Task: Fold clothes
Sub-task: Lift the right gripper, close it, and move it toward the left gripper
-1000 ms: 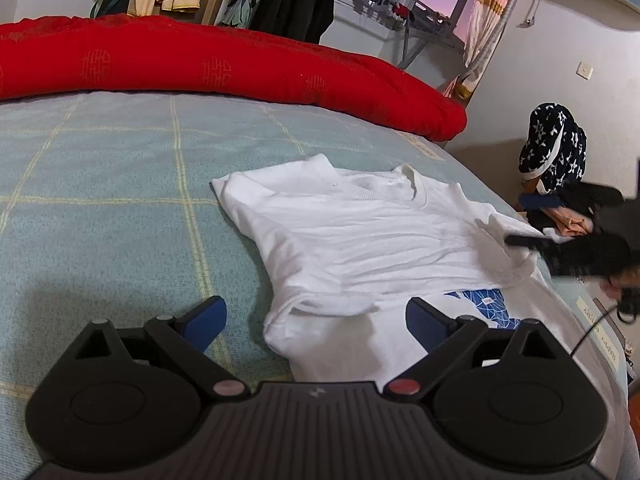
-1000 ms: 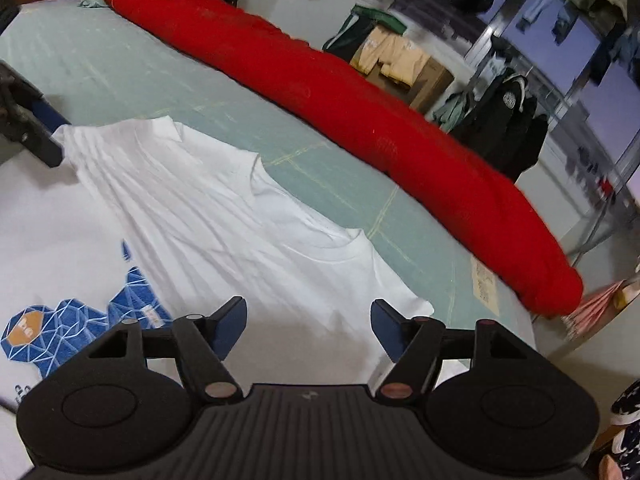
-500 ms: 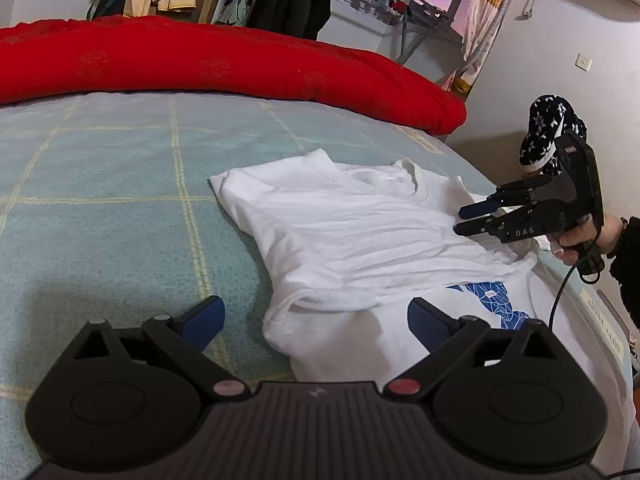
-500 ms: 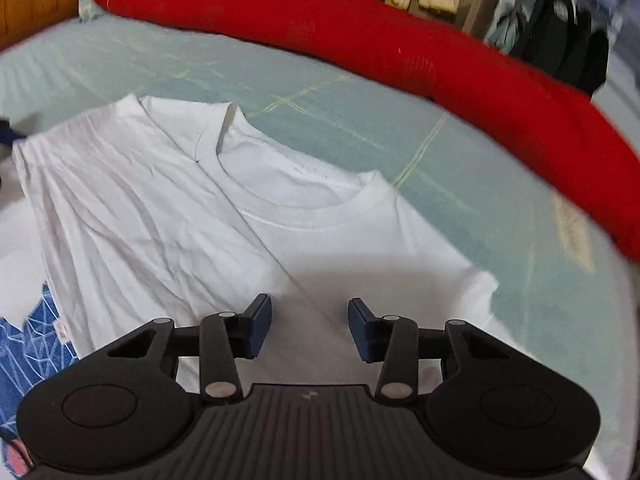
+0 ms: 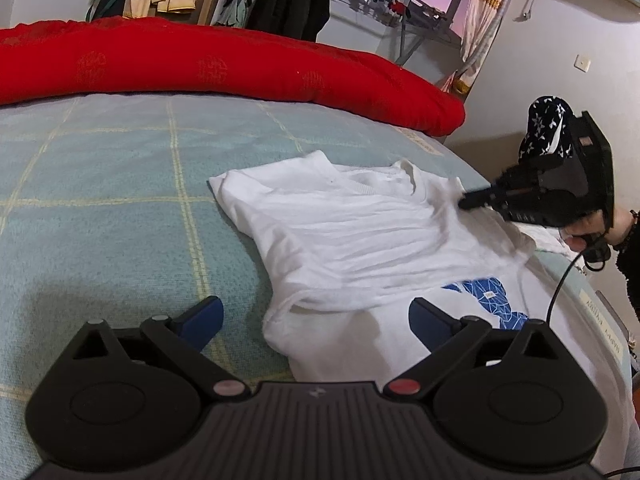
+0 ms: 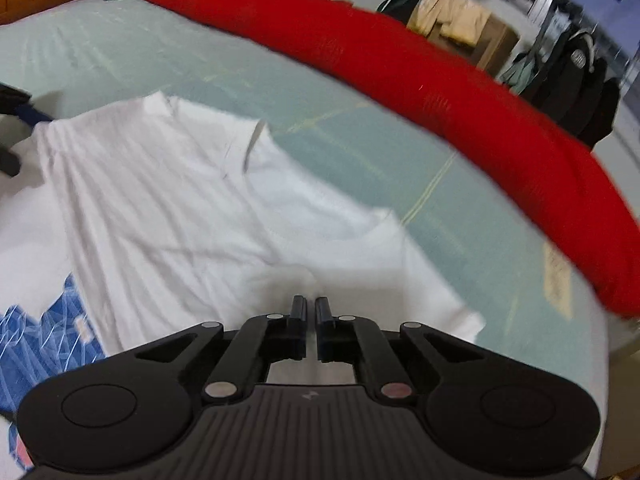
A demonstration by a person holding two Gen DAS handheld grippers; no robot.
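A white T-shirt [image 5: 360,240] with a blue print [image 5: 488,300] lies on the bed, one side folded over its front. My left gripper [image 5: 314,312] hangs open over the shirt's near edge, one finger above the sheet and the other above the shirt, holding nothing. My right gripper [image 5: 464,202], held by a hand, has its tips on the shoulder beside the collar. In the right wrist view this gripper [image 6: 311,304] is shut, with white T-shirt [image 6: 160,208] fabric bunched at its tips and creases running toward them.
The bed has a pale green checked sheet [image 5: 100,200]. A long red quilt roll [image 5: 240,68] lies along its far side. Dark jackets [image 5: 296,0] hang behind it. A star-patterned garment [image 5: 546,128] sits past the bed's right edge, near the wall.
My right gripper came in from the bed's right edge onto the shirt's shoulder beside the collar, and its jaws closed from wide apart to shut. The left gripper stayed put.
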